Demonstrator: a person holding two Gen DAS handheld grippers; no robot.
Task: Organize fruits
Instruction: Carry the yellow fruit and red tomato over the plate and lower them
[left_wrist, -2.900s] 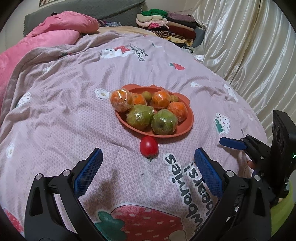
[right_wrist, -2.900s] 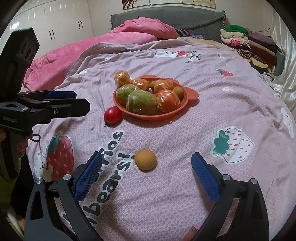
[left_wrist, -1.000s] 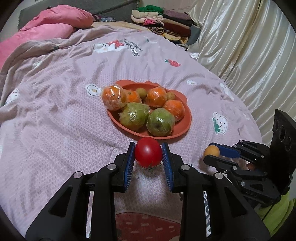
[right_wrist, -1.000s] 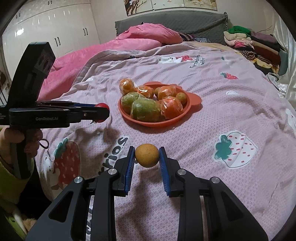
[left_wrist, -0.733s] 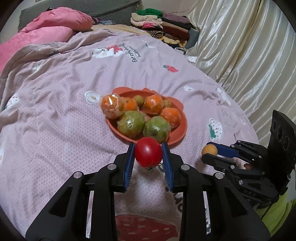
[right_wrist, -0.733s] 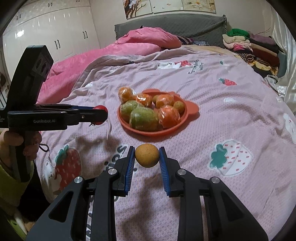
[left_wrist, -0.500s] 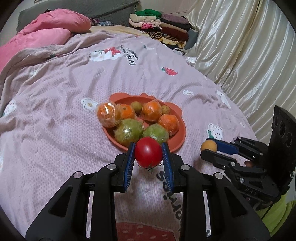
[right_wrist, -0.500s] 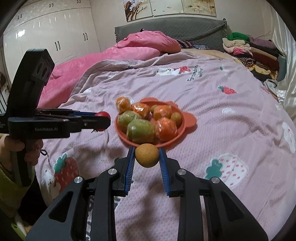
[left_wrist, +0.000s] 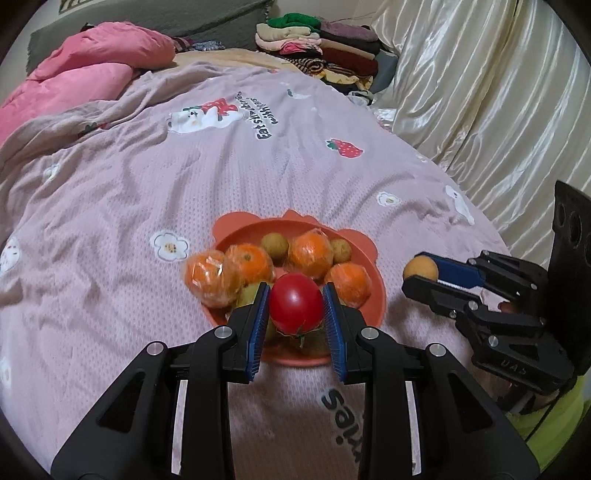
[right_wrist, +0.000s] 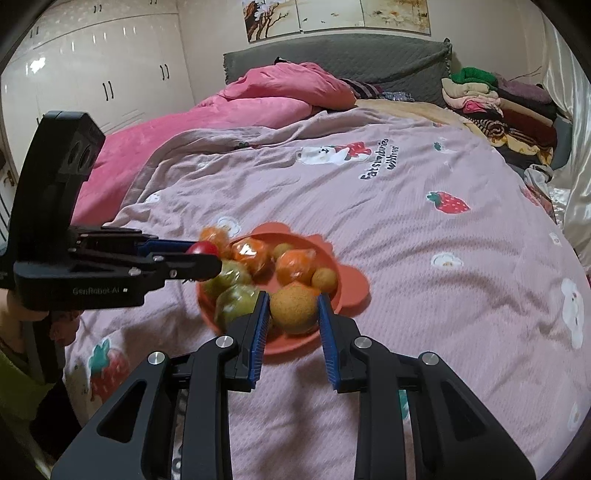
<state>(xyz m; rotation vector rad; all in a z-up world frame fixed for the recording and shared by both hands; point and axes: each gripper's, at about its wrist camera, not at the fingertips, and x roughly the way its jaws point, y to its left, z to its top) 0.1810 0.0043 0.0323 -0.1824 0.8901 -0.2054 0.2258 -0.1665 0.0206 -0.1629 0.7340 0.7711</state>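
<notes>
**Both claws loaded, over the near rim of the plate**

Left claw, left wrist view: pads clamped on a red tomato, held clear of the bed, roughly over the near edge of the orange plate. Plate sits mid-bed on the pink strawberry blanket, already crowded: wrapped oranges, greenish fruit mostly hidden behind the claw, small yellowish ones at the far side. One wrapped orange hangs over the left rim. Right claw shows at right, gripping a small yellow-orange fruit, beside the plate's right edge.

Right wrist view: right claw closed on the yellow-orange fruit, near-right part of the plate just behind it. Left claw comes in from the left with the tomato at the plate's left side.

Likely reason for the hold: each loose fruit is carried in to join the pile. Free spots look scarce; a drop onto the heap could roll off onto the blanket.
</notes>
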